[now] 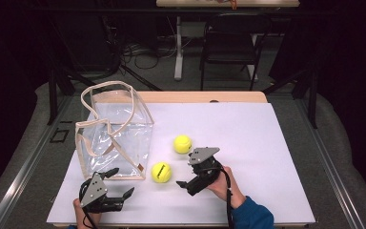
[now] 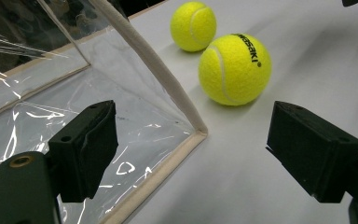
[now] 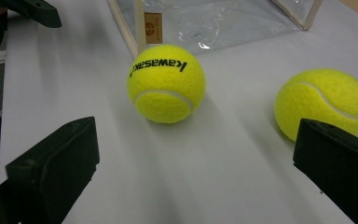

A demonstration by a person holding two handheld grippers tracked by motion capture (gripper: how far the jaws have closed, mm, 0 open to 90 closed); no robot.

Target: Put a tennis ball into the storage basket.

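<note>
A clear plastic bag (image 1: pixel 114 138) with beige trim and handles stands upright on the left of the white table (image 1: pixel 248 129). Two yellow tennis balls lie to its right: the near one (image 1: pixel 161 172), printed "Kawasaki", and the far one (image 1: pixel 182 144). My left gripper (image 1: pixel 120 182) is open, low at the bag's front corner (image 2: pixel 196 131), with the near ball (image 2: pixel 235 69) and far ball (image 2: pixel 193 25) beyond. Just right of the near ball, my right gripper (image 1: pixel 189 177) is open and faces it (image 3: pixel 166 83); the other ball (image 3: pixel 323 103) sits by its right jaw. Nothing is held.
The bag's label (image 3: pixel 152 28) and open mouth face the balls' side. A black folding chair (image 1: pixel 231 45) and a desk leg (image 1: pixel 178 47) stand beyond the table's far edge. The white surface stretches bare to the right of the balls.
</note>
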